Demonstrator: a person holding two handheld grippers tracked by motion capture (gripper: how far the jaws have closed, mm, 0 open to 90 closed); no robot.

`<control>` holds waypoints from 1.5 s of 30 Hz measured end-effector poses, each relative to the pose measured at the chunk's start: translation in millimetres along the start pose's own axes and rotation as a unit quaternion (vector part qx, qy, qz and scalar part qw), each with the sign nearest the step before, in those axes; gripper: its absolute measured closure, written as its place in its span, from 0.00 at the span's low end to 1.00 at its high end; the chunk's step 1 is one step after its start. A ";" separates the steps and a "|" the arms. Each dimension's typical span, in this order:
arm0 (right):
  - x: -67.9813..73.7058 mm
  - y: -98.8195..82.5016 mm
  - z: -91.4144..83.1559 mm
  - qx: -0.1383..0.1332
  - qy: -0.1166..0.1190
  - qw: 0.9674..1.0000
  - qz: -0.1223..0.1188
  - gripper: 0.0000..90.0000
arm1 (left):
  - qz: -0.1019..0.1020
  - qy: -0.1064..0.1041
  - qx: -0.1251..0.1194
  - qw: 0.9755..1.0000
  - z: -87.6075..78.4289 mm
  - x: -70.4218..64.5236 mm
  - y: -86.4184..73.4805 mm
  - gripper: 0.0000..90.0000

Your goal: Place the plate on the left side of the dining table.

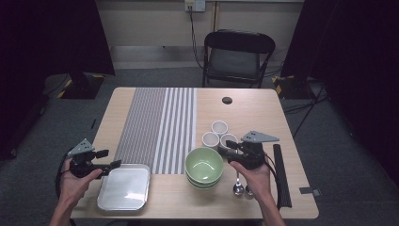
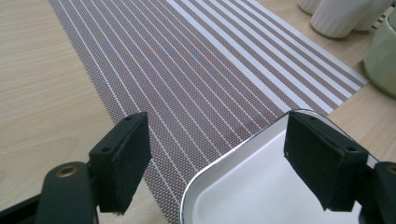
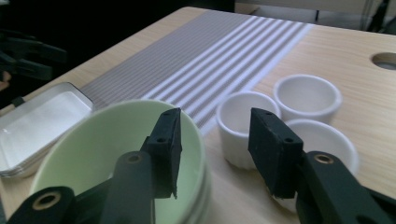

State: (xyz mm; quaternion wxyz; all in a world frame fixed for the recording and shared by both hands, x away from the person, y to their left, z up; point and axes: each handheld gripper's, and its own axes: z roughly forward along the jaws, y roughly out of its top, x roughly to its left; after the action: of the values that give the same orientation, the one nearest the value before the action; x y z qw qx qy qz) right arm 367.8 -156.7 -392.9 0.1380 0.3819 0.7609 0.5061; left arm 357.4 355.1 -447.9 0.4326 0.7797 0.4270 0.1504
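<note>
Left gripper [image 1: 114,164]: I see it lower left of the high view, jaws apart, empty, tips above the tray's upper left corner.
Tray [image 1: 123,188]: lower left, lying partly on the placemat's near edge.
Spoons [image 1: 238,188]: bottom centre-right, beside my right hand.
Right gripper [image 1: 224,149]: centre right, jaws apart, empty, straddling the bowl rim.
Bowls [image 1: 203,165]: green stack, centre.
Cups [image 1: 219,128]: three white, just above the bowls.
Placemat [image 1: 160,122]: striped, upper centre.
</note>
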 end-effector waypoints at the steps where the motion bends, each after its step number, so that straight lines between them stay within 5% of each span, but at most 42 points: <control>1: 1.9 1.8 3.2 0.000 0.006 1.000 -0.001 0.62 | -0.001 0.000 0.000 1.000 0.5 0.2 0.2 0.26; 13: 29.2 13.1 40.1 0.008 0.053 0.999 -0.009 0.64 | -0.009 -0.002 -0.002 1.000 -3.4 5.7 1.7 0.36; 22: 51.7 33.7 62.9 0.012 0.094 0.995 -0.026 0.65 | -0.009 0.002 0.000 1.000 0.1 6.6 2.7 0.34; 27: 65.4 38.9 75.0 0.008 0.099 0.994 -0.041 0.64 | -0.006 0.002 0.001 1.000 1.7 5.5 3.5 0.31; 34: 96.1 52.8 100.2 0.003 0.136 0.990 -0.045 0.67 | 0.001 0.000 0.002 1.000 1.7 6.9 7.2 0.30; 45: 115.1 48.9 133.4 0.022 0.175 0.984 -0.032 0.67 | -0.012 -0.013 0.003 1.000 -0.8 12.4 3.5 0.38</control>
State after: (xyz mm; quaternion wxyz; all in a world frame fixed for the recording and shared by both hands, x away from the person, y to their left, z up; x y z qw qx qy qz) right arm 391.9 24.6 -389.7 0.0106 0.2662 0.7958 0.5438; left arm 366.0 364.5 -446.3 0.4373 0.7777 0.4313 0.1339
